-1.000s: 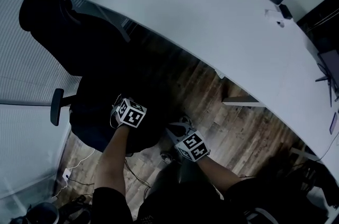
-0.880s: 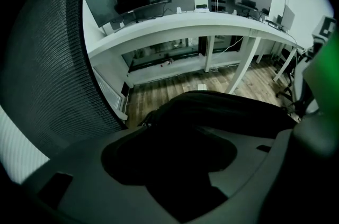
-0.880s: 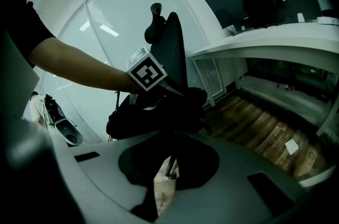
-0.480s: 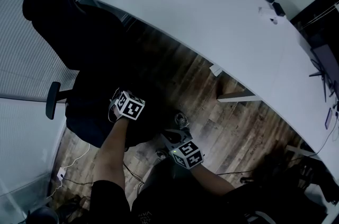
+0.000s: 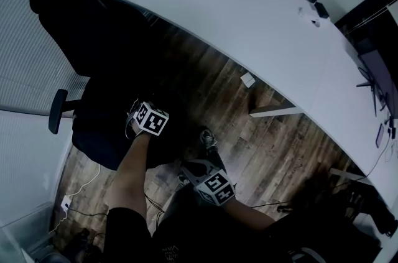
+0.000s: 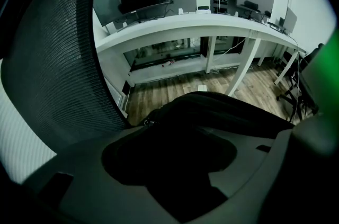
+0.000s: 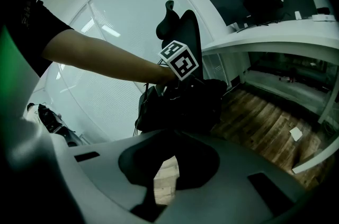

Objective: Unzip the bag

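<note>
Black bag (image 5: 112, 137) sits on the seat of a black office chair (image 5: 68, 13), left of centre in the head view, over wooden floor (image 5: 267, 143). We hold the left tongs (image 6: 180, 164) down on its top. In the left gripper view they are sunk in the dark fabric and look clamped on it, black on black. Right tongs (image 7: 161, 178) hang lower centre, apart from the bag, nearly closed, only floor showing in the slit between them. White worktop (image 5: 261, 19) curves across the upper right.
</note>
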Demonstrator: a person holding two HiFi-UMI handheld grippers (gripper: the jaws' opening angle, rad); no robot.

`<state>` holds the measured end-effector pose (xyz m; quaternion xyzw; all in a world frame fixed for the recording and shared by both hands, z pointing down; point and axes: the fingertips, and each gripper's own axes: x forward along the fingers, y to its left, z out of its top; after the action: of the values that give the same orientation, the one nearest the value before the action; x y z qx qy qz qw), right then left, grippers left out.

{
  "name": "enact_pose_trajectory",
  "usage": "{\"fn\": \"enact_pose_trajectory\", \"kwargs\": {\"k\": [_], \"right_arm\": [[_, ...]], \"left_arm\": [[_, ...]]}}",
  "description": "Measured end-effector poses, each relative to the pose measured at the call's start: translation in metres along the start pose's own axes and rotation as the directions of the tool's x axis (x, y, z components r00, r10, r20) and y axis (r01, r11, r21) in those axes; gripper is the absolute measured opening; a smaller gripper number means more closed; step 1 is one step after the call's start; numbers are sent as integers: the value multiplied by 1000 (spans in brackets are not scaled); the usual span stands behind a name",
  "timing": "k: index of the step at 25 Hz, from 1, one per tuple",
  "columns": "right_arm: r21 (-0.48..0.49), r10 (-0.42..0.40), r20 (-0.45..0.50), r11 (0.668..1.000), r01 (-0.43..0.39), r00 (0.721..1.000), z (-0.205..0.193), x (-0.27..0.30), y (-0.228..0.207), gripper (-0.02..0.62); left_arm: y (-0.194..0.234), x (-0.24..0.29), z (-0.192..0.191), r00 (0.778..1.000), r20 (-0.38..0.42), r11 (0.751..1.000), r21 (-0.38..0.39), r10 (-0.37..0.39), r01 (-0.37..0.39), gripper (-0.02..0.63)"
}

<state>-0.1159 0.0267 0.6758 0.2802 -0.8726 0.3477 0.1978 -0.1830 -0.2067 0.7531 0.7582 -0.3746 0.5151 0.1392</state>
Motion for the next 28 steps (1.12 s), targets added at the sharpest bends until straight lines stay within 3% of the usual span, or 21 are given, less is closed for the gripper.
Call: {"fn": "enact_pose_trajectory", "kwargs": {"k": [13,22,28], "right_arm": [[-83,89,-61,992,-93,994,-9,7,44,54],[-99,54,-48,993,-59,997,-13,-1,47,54],[-122,29,-14,992,-30,999,0,-16,48,55]], "left_arm": [[-5,-7,-9,1000,6,1000,2,-16,16,268],[-16,-32,-5,998,69,994,103,14,-21,268],[-25,-70,9,989,149,995,91,13,-26,268]]}}
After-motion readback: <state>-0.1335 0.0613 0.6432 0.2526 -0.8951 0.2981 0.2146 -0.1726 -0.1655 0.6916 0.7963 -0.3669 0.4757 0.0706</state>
